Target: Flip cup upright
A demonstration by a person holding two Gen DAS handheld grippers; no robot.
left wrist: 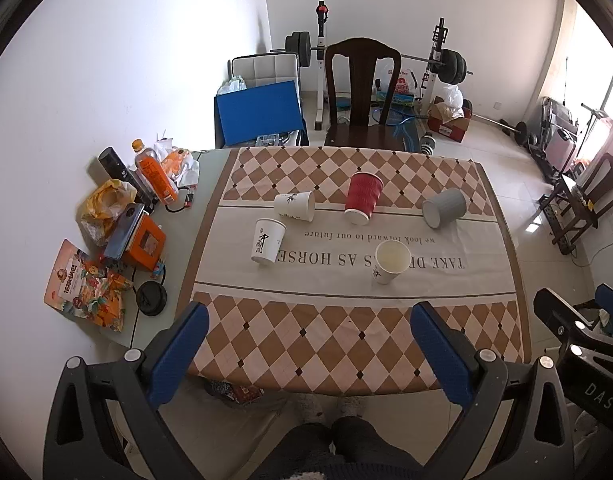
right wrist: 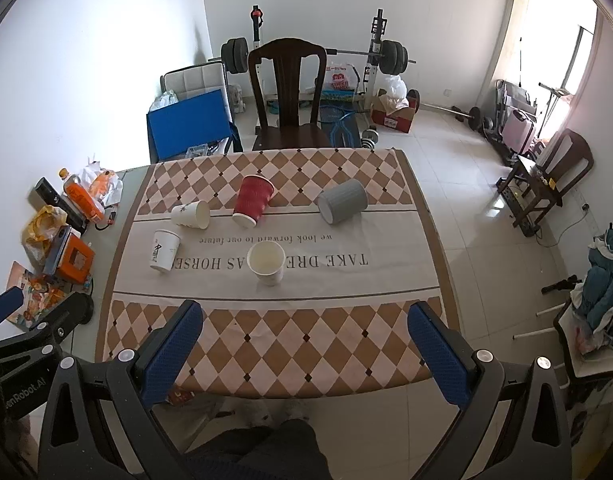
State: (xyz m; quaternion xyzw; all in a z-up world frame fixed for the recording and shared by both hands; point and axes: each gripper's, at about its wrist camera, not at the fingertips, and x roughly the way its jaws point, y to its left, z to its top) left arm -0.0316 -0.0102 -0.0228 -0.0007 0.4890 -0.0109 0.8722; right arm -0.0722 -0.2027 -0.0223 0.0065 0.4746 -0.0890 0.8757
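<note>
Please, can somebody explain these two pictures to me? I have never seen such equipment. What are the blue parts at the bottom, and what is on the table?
No robot is here: a person holds a two-finger gripper in each hand, each with a camera looking forward along its fingers. One picture comes from the left gripper, the other from the right gripper; the blue parts are finger pads. Both are open and hold nothing. On the checkered tablecloth are five cups: a red cup, a grey cup and a white cup on their sides, one white cup upside down, and one white cup upright.

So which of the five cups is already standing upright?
The plain white paper cup nearest the grippers, mouth facing up. The red, grey and two printed white cups are tipped or inverted.
</note>
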